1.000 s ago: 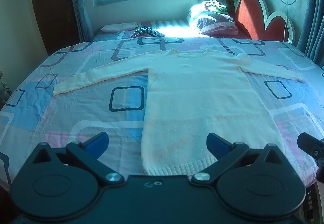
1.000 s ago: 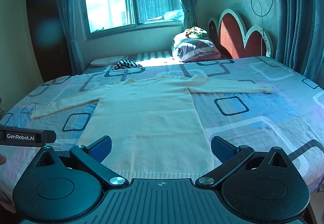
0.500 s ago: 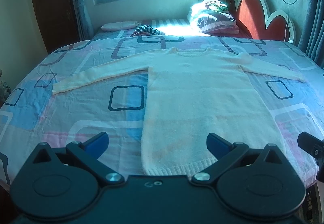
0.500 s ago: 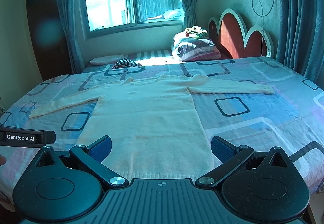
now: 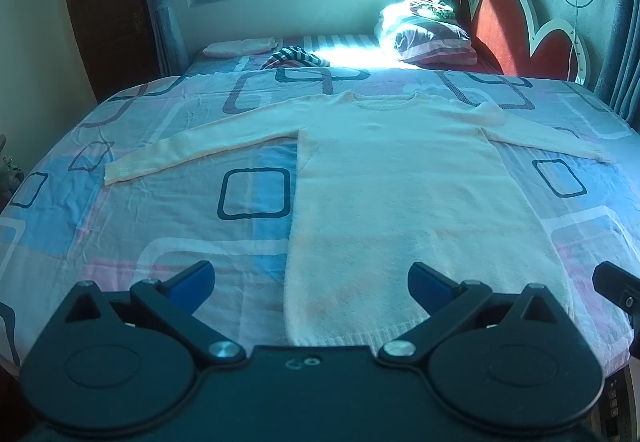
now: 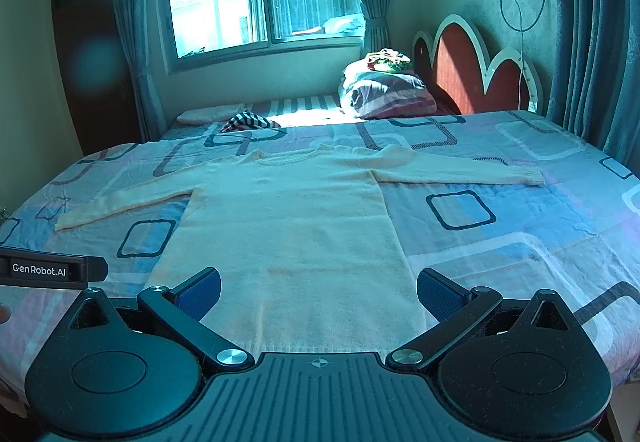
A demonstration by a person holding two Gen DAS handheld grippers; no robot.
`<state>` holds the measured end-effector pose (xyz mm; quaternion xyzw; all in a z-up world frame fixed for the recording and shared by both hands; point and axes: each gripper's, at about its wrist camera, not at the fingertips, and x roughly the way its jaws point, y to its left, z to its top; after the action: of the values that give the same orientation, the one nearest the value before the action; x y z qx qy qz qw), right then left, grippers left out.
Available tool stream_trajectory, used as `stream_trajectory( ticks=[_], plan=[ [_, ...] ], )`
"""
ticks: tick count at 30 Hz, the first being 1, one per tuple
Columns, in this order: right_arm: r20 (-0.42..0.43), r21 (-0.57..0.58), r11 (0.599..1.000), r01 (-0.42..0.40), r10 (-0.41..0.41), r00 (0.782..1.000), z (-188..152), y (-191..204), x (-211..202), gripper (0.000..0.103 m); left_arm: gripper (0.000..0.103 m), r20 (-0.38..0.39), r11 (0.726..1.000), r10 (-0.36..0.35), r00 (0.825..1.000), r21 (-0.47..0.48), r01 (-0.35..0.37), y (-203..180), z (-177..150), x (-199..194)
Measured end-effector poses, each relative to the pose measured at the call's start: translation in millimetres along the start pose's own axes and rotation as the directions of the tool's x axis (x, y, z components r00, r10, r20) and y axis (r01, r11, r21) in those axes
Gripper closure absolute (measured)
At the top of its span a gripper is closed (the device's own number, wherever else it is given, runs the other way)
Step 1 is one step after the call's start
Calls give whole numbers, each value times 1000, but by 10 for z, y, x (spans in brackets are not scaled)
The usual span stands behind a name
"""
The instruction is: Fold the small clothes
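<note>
The cream sweater (image 5: 400,178) lies flat and unfolded on the bed (image 5: 120,234), both grippers, left (image 5: 311,278) and right (image 6: 319,284), wait with jaws wide apart, so all folding remains.

One sweater (image 5: 400,194), two tools, one pillow (image 5: 432,42).

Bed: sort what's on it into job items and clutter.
Job: cream sweater spread flat, left gripper and right gripper open at its hem.
Clutter: striped cloth, pillow, folded pink cloth.
</note>
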<state>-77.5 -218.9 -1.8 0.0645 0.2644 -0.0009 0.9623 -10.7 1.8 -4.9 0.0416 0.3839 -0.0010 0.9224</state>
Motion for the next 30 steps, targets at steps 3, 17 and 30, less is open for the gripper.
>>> stream_trajectory(
  ticks=[3, 17, 30],
  plan=[
    [15, 2, 1000, 4, -4, 1000, 13, -16, 19, 0, 1, -5, 1000, 2, 1000, -5, -2, 18, 32, 37],
    [12, 28, 999, 28, -29, 1000, 184, -143, 266, 0, 1, -30, 1000, 13, 999, -9, -13, -27, 249, 266],
    [-79, 21, 996, 83, -81, 994, 357, -434, 798, 0, 1, -60, 1000, 15, 998, -18, -16, -141, 525, 726]
  ],
)
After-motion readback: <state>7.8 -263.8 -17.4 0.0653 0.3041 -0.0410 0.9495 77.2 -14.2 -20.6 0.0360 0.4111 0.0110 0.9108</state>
